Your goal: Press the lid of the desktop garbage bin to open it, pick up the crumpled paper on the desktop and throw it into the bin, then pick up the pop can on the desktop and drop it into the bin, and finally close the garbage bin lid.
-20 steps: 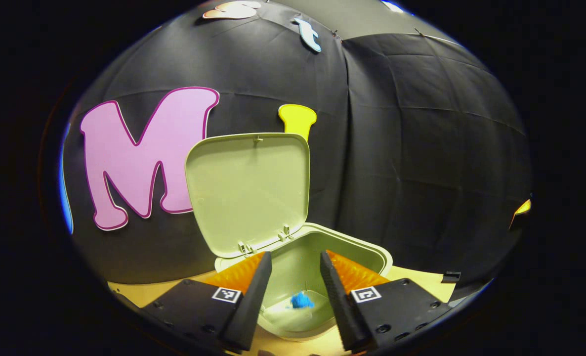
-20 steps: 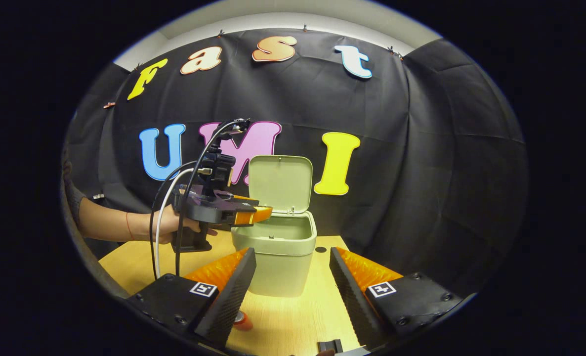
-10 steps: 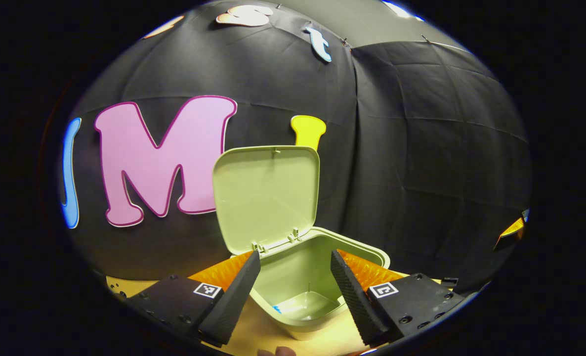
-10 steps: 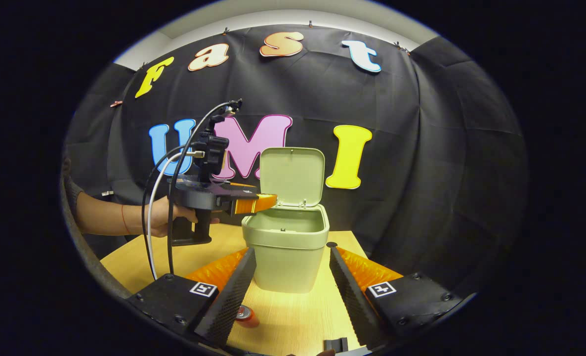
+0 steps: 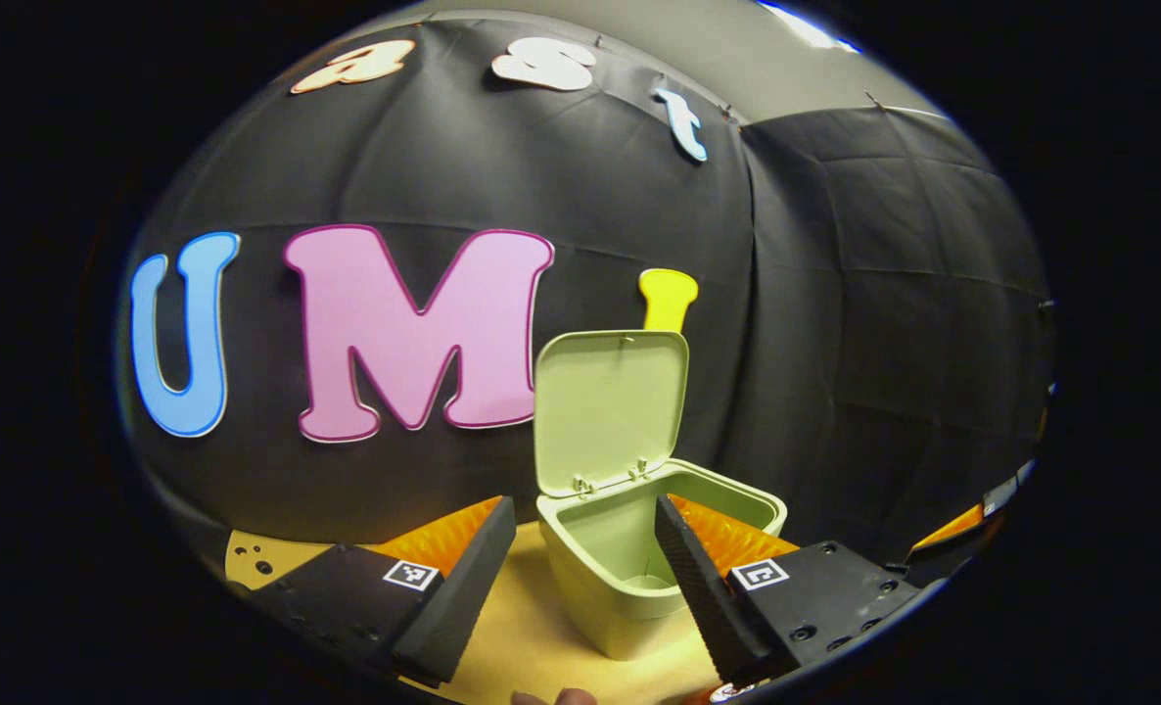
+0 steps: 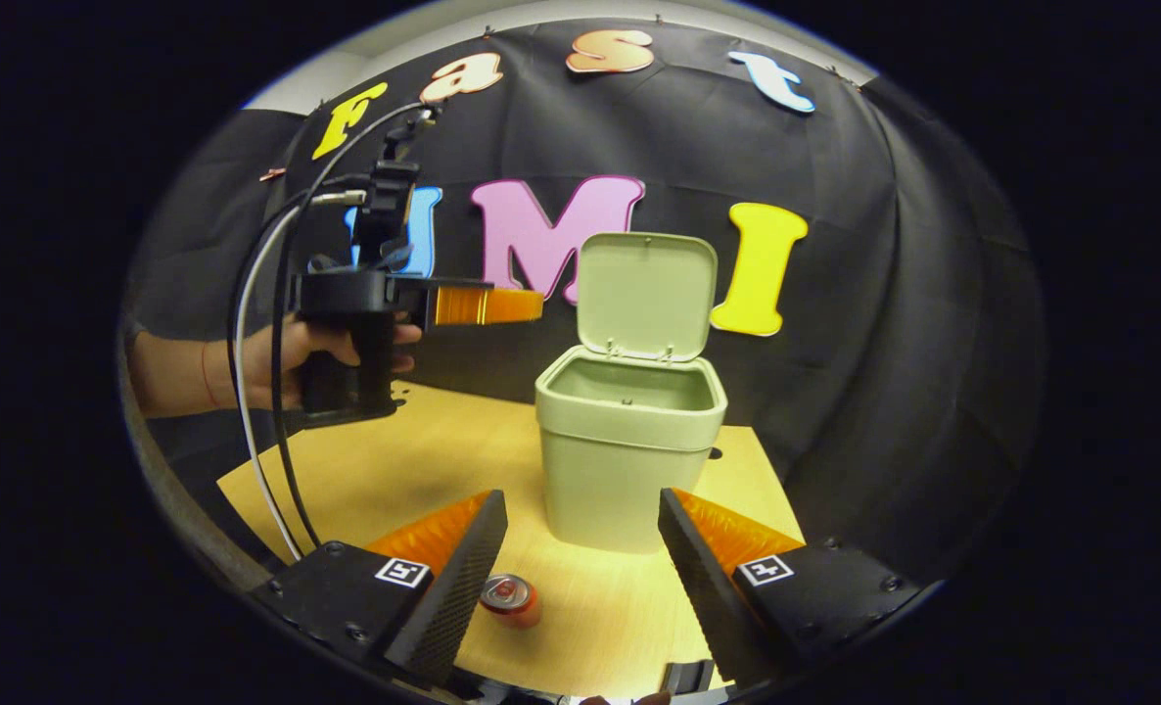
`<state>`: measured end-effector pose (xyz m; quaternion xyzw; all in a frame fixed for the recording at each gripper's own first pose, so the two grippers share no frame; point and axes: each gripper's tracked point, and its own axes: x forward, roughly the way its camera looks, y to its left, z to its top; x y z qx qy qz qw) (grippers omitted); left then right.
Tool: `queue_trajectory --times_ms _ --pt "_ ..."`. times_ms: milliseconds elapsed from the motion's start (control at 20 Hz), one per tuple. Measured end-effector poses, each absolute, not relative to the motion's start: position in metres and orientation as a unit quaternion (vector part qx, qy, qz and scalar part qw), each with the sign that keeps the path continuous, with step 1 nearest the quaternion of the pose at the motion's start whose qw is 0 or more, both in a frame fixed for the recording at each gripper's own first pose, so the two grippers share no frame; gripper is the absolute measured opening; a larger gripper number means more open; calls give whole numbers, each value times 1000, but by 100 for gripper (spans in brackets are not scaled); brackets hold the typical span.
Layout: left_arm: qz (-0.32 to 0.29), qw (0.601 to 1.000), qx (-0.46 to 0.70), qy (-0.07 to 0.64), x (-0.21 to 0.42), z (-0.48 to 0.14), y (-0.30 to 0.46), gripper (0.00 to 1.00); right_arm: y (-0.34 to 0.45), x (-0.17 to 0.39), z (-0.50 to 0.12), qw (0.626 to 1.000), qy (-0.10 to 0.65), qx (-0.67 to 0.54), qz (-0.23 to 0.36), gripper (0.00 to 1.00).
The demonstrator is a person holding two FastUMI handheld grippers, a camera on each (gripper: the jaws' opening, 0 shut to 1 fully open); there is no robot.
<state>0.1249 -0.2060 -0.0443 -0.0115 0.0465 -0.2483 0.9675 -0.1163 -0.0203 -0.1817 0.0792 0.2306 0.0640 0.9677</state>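
Wood table (image 6: 414, 460) holds bin (image 6: 629, 450), lid (image 6: 647, 294) up. Can (image 6: 510, 597) on table near right tongs (image 6: 580, 558), tongs spread, empty. Left tongs (image 5: 585, 558) spread, empty, held by hand (image 6: 297, 357) above table left of bin.

bin (image 5: 629, 587) floor partly hidden, pop can (image 6: 510, 598) partly hidden by finger

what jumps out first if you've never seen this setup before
The pale green bin stands mid-table with its lid flipped straight up against the wall. Just ahead of the right gripper, whose fingers are spread, a pop can lies on the wooden table. To the bin's left a hand holds the left gripper level in the air, short of the bin's opening.
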Motion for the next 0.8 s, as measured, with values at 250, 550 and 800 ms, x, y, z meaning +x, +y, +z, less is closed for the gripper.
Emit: queue_trajectory --times_ms 250,550,800 --pt "-197 979 -21 48 108 -47 -158 93 12 -118 -216 955 260 63 125 98" --pt "-145 987 -25 66 79 -62 -112 94 40 -128 -267 934 306 47 175 98" --pt "-107 990 -32 81 58 -74 -81 93 54 -136 -305 919 337 38 202 98"
